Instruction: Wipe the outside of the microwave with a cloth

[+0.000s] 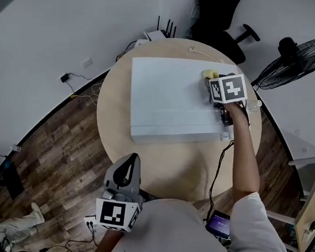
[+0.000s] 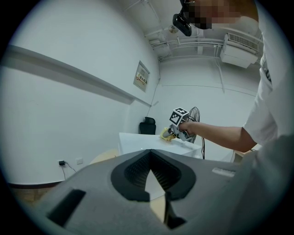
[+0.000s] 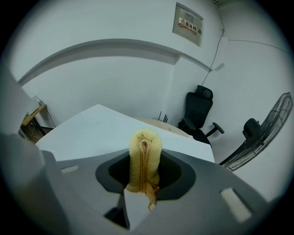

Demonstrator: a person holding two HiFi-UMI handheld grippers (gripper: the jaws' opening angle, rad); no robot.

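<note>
On microwave (image 1: 166,102) top, near its far right corner: yellow cloth (image 1: 209,74), pinched between right gripper (image 1: 215,85) jaws. Leftward, broad bare white top. Beyond its edges, round bench (image 1: 111,110) rim. Before its front, well apart, left gripper (image 1: 127,167), jaws closed, empty.

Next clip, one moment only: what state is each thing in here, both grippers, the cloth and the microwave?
Right gripper: shut on the cloth, at the microwave's top near its far right corner.
Cloth: bunched up, clamped between the jaws.
Left gripper: shut, empty, held low by the person's body.
Microwave: sitting on the round table; its door looks closed.
</note>
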